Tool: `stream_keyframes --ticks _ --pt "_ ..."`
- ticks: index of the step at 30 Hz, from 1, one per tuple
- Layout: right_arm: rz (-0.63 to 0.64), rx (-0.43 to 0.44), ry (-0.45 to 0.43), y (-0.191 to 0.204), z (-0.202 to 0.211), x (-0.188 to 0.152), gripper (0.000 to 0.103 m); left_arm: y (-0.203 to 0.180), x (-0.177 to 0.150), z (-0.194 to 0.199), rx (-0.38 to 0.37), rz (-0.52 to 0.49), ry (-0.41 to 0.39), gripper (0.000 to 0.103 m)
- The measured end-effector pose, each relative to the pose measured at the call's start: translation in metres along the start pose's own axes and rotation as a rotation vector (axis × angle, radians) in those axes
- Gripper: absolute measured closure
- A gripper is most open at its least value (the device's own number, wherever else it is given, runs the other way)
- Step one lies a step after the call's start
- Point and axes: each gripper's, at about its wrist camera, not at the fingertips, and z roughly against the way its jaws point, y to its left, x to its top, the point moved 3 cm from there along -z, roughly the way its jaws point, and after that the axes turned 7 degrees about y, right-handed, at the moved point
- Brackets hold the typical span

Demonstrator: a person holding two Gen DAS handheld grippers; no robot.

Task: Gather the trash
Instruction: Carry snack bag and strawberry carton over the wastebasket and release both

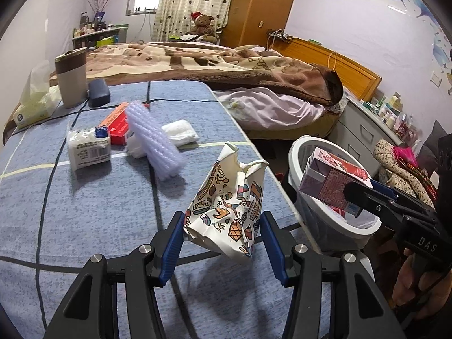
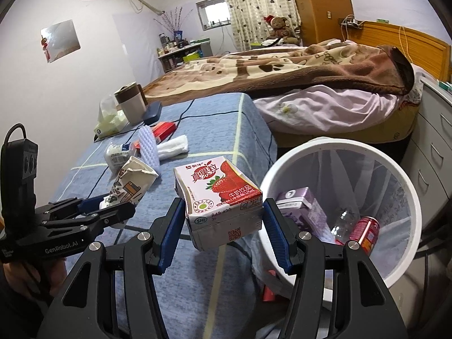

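My left gripper [image 1: 221, 226] is shut on a crumpled patterned paper cup [image 1: 228, 206] and holds it above the blue cloth table [image 1: 84, 212] near its right edge. The cup also shows in the right wrist view [image 2: 128, 188], with the left gripper [image 2: 113, 207] on it. My right gripper [image 2: 223, 223] is shut on a strawberry milk carton [image 2: 220, 197], held just left of the white trash bin [image 2: 333, 144]. In the left wrist view the carton [image 1: 333, 183] hangs over the bin [image 1: 299, 147]. The bin holds a purple carton [image 2: 299, 212], a clear bottle [image 2: 343, 223] and a red can [image 2: 364, 233].
On the table lie a purple brush [image 1: 152, 138], a white packet [image 1: 89, 148], a red box [image 1: 117, 121], a white folded cloth [image 1: 180, 131], a tissue pack [image 1: 34, 104], a brown cup [image 1: 72, 76] and a dark case [image 1: 99, 91]. A bed [image 1: 240, 70] stands behind, drawers [image 2: 432, 147] to the right.
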Motion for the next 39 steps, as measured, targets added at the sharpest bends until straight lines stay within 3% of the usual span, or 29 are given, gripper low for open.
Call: stream_keyframes --ticks 15,39 --pt "-0.064 -0.042 -0.019 -0.028 0.01 -0.004 0.045 -0.036 0.009 -0.017 -0.036 -0.059 0.024 0.049" --pt "-0.23 -0.171 -0.027 -0.099 0.032 -0.024 0.045 -0.126 0.025 -0.063 -0.153 -0.215 0.097 0.049"
